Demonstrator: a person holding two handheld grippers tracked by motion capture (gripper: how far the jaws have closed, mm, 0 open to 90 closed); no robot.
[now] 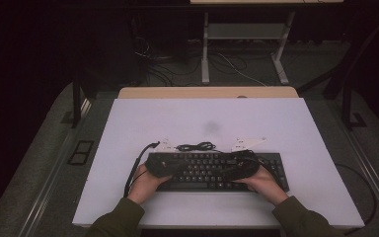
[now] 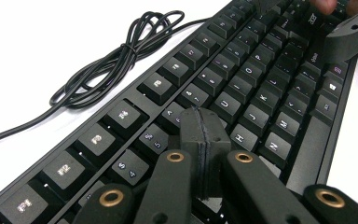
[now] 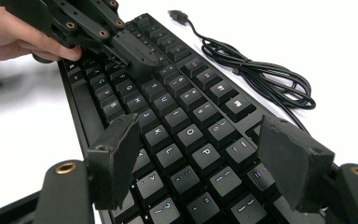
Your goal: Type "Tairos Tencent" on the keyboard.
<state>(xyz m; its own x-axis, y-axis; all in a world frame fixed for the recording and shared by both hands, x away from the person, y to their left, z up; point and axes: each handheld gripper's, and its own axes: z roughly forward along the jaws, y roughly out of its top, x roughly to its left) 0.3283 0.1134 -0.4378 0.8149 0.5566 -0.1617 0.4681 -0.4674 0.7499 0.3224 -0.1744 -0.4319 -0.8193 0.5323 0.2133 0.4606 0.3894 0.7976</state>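
From the high view, a black keyboard (image 1: 217,170) lies on the white table (image 1: 207,123), close to the person's edge; a bundled black cable (image 1: 196,146) sits just behind the keyboard, touching the table; the left hand (image 1: 145,181) holds the left tool (image 1: 175,167) over the left half of the keyboard; the right hand (image 1: 262,181) holds the right tool (image 1: 232,168) over the right half of the keyboard; from up here I cannot tell how wide each tool is.

In the left gripper view, the left tool (image 2: 204,135) has its two jaws pressed flat together with nothing between them; their tip sits right over the keyboard (image 2: 242,88), near the G and H keys, and I cannot tell if it touches a key; the cable (image 2: 121,51) lies coiled on the table (image 2: 37,42) beside the row of F keys; part of the other tool (image 2: 349,32) shows over the far end of the keyboard.

In the right gripper view, the right tool (image 3: 200,158) has its jaws spread wide apart, holding nothing; the keyboard (image 3: 177,107) runs under and between them; farther along the keyboard, the left tool (image 3: 137,58) rests its closed tip on or just above the keys, held by a hand (image 3: 14,32); the cable (image 3: 265,74) and its plug (image 3: 179,16) lie on the table (image 3: 307,37) beside the keyboard.
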